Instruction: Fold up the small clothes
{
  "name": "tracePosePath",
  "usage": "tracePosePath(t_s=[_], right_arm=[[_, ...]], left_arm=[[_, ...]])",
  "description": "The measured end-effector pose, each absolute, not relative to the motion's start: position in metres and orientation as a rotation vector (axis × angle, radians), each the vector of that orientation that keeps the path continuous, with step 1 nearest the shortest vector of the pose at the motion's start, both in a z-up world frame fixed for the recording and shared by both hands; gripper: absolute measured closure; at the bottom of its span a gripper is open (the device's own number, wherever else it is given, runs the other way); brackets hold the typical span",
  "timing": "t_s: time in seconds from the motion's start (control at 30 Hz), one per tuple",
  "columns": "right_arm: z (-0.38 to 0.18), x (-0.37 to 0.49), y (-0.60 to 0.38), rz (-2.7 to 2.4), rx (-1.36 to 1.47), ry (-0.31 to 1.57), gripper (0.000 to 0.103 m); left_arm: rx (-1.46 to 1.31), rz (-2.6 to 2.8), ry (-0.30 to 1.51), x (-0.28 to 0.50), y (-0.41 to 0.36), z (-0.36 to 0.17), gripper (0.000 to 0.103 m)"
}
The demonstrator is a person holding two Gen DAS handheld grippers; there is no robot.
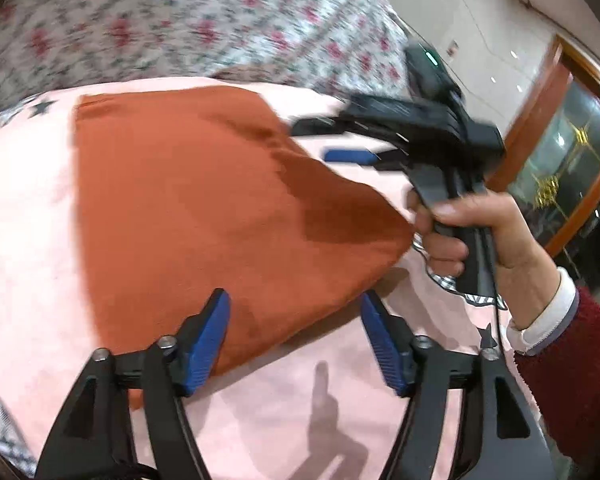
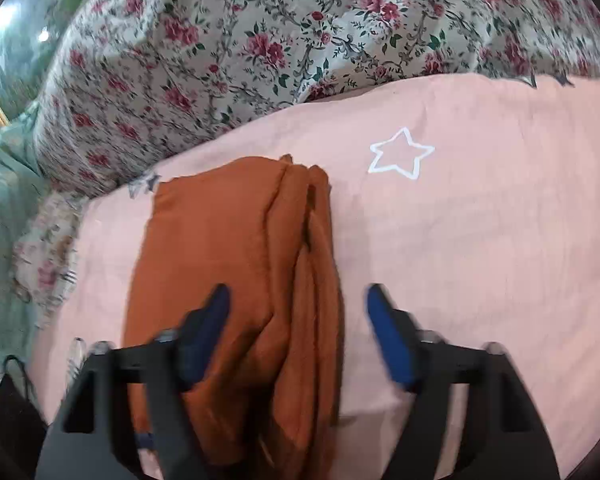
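A rust-orange garment (image 1: 204, 208) lies folded on a pink sheet (image 1: 28, 216). In the right wrist view the garment (image 2: 228, 264) shows several stacked folded layers along its right edge. My left gripper (image 1: 294, 312) is open and empty, its blue pads just above the garment's near edge. My right gripper (image 2: 298, 308) is open and empty over the garment's near end. In the left wrist view the right gripper (image 1: 340, 140) hovers beyond the garment's far right corner, held by a hand (image 1: 484, 236).
A floral quilt (image 2: 260, 48) is bunched along the far side of the pink sheet (image 2: 480, 240), which has a white star outline (image 2: 400, 156). A green fabric (image 2: 0, 220) lies at left. A wood-framed glass cabinet (image 1: 572, 152) stands at right.
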State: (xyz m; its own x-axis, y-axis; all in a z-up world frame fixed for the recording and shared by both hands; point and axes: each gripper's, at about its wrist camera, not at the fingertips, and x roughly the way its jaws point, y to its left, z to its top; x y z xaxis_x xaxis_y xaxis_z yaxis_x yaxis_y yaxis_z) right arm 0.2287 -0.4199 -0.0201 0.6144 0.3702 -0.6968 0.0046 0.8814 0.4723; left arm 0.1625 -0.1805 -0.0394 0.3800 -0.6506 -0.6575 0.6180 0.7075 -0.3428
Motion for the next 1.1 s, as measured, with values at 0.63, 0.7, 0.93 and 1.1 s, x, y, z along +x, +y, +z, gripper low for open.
tracePosePath(t_s=[0.63, 0.7, 0.93, 1.1], right_arm=[[-0.066, 0.247, -0.404, 0.337, 0.571, 1.062, 0.074], [-0.056, 0.240, -0.397, 0.331, 0.571, 1.042, 0.077], [-0.026, 0.199, -0.325, 0.469, 0.581, 0.994, 0.078], [-0.025, 0.172, -0.245, 0.594, 0.558, 0.985, 0.078]], left_arm=[[-0.398, -0.811, 1.019, 0.306, -0.128, -0.095, 0.071], [-0.405, -0.827, 0.985, 0.298, -0.115, -0.080, 0.075], [-0.369, -0.768, 0.885, 0.231, -0.018, -0.028, 0.076], [-0.320, -0.668, 0.875, 0.178, 0.061, -0.019, 0.076]])
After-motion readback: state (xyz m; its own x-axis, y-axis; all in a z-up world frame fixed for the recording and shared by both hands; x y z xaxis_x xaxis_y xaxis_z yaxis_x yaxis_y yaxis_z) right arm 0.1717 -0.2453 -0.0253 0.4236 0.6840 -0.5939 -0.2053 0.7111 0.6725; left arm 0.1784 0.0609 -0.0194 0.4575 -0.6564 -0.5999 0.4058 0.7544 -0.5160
